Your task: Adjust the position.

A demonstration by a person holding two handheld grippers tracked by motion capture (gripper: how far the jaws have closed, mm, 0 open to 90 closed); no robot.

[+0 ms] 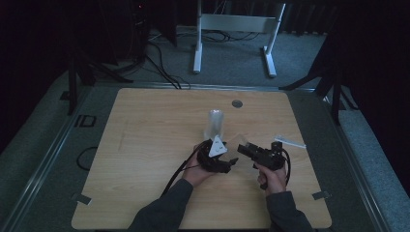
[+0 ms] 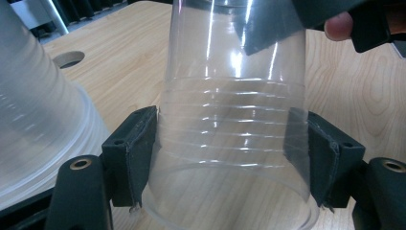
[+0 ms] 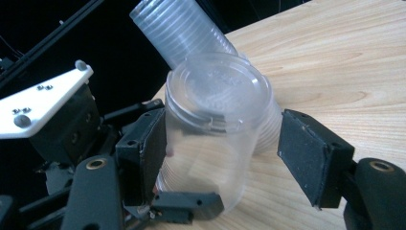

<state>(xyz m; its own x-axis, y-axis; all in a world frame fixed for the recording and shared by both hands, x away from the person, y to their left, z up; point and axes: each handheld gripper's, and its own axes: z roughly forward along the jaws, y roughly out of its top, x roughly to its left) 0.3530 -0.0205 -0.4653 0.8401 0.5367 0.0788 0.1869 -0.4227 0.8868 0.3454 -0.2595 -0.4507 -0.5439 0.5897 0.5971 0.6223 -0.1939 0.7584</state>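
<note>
A single clear plastic cup (image 2: 234, 120) is held by its ribbed wall between my left gripper's (image 2: 230, 158) two pads, which press on both sides. In the right gripper view the same cup (image 3: 215, 110) shows its base toward the camera. My right gripper (image 3: 225, 158) stands open around it: the left pad is at the wall and the right pad is well clear. A stack of clear cups (image 1: 214, 123) stands upside down on the table just beyond both grippers. In the high view the left gripper (image 1: 227, 159) and right gripper (image 1: 247, 150) meet near the table's middle.
The wooden table (image 1: 145, 145) has a round hole (image 1: 237, 103) near its far edge. A thin pale strip (image 1: 290, 141) lies to the right of the right gripper. Tape bits (image 1: 321, 195) mark the front corners. A white desk frame (image 1: 237, 24) stands beyond the table.
</note>
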